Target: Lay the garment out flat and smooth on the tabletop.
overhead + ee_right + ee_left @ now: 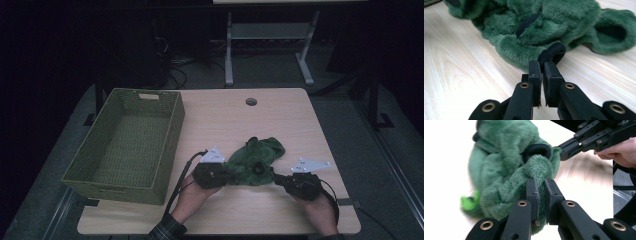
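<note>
In the high view a green plush garment (257, 161) lies crumpled on the wooden table (280, 120), to the right of the green woven basket (127, 142) and apart from it, on the person's side of the round hole (251, 102) in the tabletop. The left gripper (227, 175) meets the garment at its near left edge, on the side toward the basket, and the right gripper (276, 178) meets it at its near right edge, farther from the basket; each is carried in a hand that comes up from the near table edge. In the left gripper view the left gripper (541, 186) has its jaws pressed almost together on a thick fold of green fleece, with pile bulging out above the pads; the rest of the garment (506, 157) hangs and bunches beyond, a black-trimmed opening (536, 150) just past the fold, and the other gripper bites the fabric at the far side of that opening. In the right gripper view the right gripper (542, 68) is likewise nearly closed, pinching a black ribbed cuff (551, 52) at the garment's near edge, while the garment (536, 22) spreads over the tabletop behind the cuff.
</note>
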### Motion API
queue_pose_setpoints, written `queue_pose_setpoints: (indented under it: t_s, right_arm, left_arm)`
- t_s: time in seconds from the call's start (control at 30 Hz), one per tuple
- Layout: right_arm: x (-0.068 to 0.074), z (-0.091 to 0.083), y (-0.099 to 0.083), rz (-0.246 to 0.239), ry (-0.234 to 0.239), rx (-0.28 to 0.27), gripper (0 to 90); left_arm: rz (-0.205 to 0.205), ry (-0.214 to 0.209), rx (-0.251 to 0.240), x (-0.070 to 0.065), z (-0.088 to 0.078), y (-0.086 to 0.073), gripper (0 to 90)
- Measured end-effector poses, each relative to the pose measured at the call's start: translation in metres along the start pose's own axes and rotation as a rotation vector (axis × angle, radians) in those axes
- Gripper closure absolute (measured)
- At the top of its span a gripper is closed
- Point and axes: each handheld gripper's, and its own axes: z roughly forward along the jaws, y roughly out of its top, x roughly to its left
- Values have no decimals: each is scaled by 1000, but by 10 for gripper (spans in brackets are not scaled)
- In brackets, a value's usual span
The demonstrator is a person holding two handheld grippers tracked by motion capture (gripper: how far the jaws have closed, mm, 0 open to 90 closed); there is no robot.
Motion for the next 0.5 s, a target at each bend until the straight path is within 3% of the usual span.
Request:
queue_pose_setpoints:
  t_s: [0.23,0.4,0.5]
  right_arm:
    - [-7,-13,-5,6,-39,-1,854]
    - [-12,-30,-21,28,-93,19,857]
    - [-15,-36,-27,46,-94,22,857]
  left_arm:
    - [-33,28,-2,11,-13,-8,833]
    - [-69,64,46,20,-24,-28,858]
    - [-95,65,56,23,-25,-35,860]
